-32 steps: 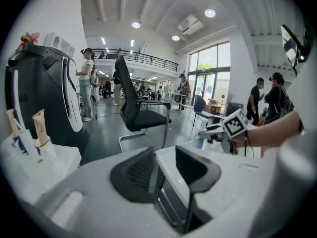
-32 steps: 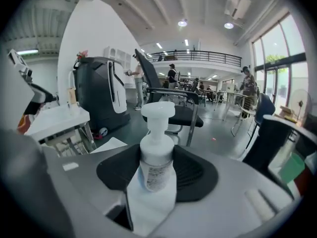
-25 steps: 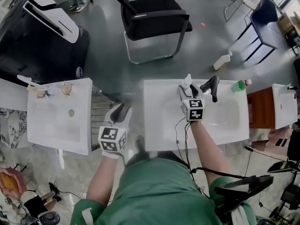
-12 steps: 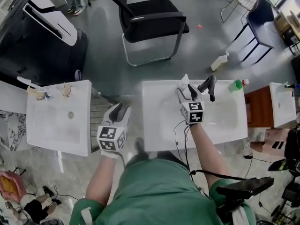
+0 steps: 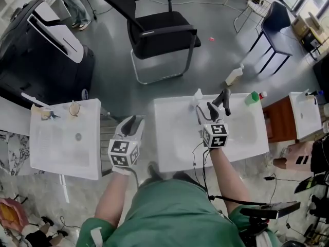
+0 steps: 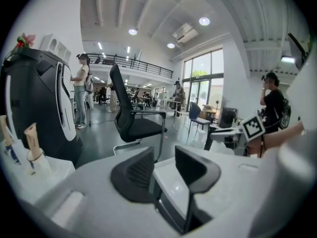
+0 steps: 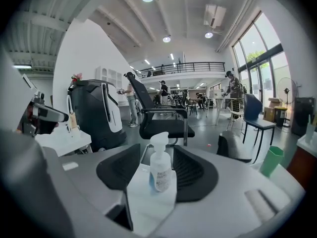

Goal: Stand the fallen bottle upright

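A clear pump bottle [image 5: 198,95] with a white pump head stands upright on the back rim of the white sink [image 5: 241,143]. In the right gripper view the bottle [image 7: 160,170] stands just beyond the jaws, in line with the gap between them and touching neither. My right gripper [image 5: 204,111] is open over the back of the basin, a little nearer to me than the bottle. My left gripper [image 5: 131,125] hangs over the gap between the two sinks, open with nothing in it [image 6: 163,162].
A black faucet [image 5: 223,99] rises right of the bottle, and a green cup [image 5: 251,98] stands at the sink's back right corner. A second sink [image 5: 64,138] is at the left. Behind are a black chair [image 5: 159,32], a floor bottle [image 5: 234,76] and a wooden cabinet [image 5: 277,120].
My right gripper has drawn back toward me from the bottle, which stays standing on the rim. The left gripper has hardly moved.
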`<state>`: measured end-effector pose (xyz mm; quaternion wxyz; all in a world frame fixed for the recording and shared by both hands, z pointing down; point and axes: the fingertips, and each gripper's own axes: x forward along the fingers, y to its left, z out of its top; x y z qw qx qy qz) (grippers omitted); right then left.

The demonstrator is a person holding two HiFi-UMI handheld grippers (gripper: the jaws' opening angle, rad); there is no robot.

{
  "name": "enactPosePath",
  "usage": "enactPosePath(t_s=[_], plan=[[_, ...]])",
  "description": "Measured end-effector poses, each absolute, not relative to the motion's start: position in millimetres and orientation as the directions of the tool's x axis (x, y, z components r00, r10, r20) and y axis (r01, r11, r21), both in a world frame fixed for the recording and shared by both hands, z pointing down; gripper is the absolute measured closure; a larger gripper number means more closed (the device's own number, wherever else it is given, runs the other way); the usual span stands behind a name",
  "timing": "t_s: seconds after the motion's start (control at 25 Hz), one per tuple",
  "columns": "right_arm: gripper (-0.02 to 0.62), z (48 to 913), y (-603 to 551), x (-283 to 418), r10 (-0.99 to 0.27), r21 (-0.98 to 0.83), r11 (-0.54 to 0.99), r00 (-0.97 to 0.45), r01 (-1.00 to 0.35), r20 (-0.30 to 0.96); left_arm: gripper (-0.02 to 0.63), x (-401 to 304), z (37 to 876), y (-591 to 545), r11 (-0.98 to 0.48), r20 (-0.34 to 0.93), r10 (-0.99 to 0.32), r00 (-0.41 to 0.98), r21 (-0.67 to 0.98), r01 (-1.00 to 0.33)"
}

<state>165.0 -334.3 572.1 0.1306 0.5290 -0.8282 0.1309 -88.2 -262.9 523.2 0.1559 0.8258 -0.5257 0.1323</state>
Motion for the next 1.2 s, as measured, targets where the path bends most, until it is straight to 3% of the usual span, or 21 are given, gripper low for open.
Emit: enactPosePath(t_s=[0.12, 0.4, 0.88, 1.2], plan=[[0.393, 551, -328, 167, -0.859, -0.088, 0.397, -0.404, -0.914, 0.314, 0.479, -89, 516, -265, -0.405, 0.365, -0.832, 0.418, 0.115, -0.907], [0.529, 477, -314, 150, -0.876, -0.067, 0.443, -0.448, -0.894, 0.179, 0.485, -90, 493, -266, -0.404, 0.319, -0.851, 0.417, 0.110, -0.908], [0.591, 400, -289, 116, -0.864, 0.000, 0.502, -0.501, -0.865, 0.041, 0.491, -91, 431, -265, -0.404, 0.212, -0.888, 0.407, 0.059, -0.913], [0.592, 374, -279, 109, -0.854, 0.019, 0.520, -0.520, -0.854, -0.008, 0.491, -89, 400, -262, -0.412, 0.154, -0.899, 0.410, 0.019, -0.911]])
